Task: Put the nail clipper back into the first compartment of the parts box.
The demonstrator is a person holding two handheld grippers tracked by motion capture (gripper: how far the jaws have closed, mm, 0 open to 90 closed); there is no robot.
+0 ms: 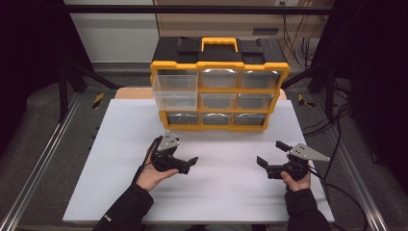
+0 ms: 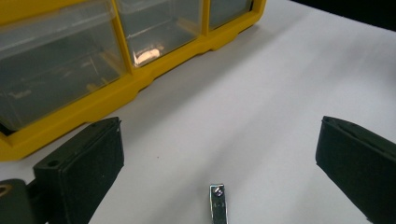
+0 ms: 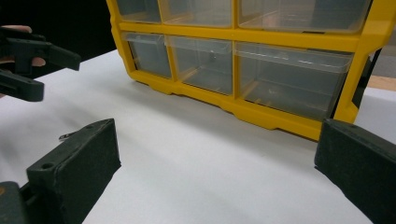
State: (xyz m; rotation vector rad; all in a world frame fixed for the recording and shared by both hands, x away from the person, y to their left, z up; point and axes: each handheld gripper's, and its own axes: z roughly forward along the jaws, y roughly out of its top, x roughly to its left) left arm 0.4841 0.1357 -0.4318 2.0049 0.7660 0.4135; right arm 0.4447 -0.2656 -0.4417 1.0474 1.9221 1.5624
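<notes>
Left gripper view: nail clipper [image 2: 218, 203] on table [image 2: 261, 107], between wide-apart jaws of left gripper [image 2: 219, 163].
Right gripper [image 3: 215, 172]: jaws apart, organizer [image 3: 243, 60] ahead.

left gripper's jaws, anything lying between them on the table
Yes: a small metal clip-like piece lies on the white table between the open left gripper jaws, seen in the left gripper view.

A big white surface [image 1: 216, 183] carries the things. A yellow and black drawer box [image 1: 219, 86] stands on it, at the far side. A small shiny metal piece [image 2: 218, 203] lies flat on the white surface, in front of the drawer box and a little apart from it.
</notes>
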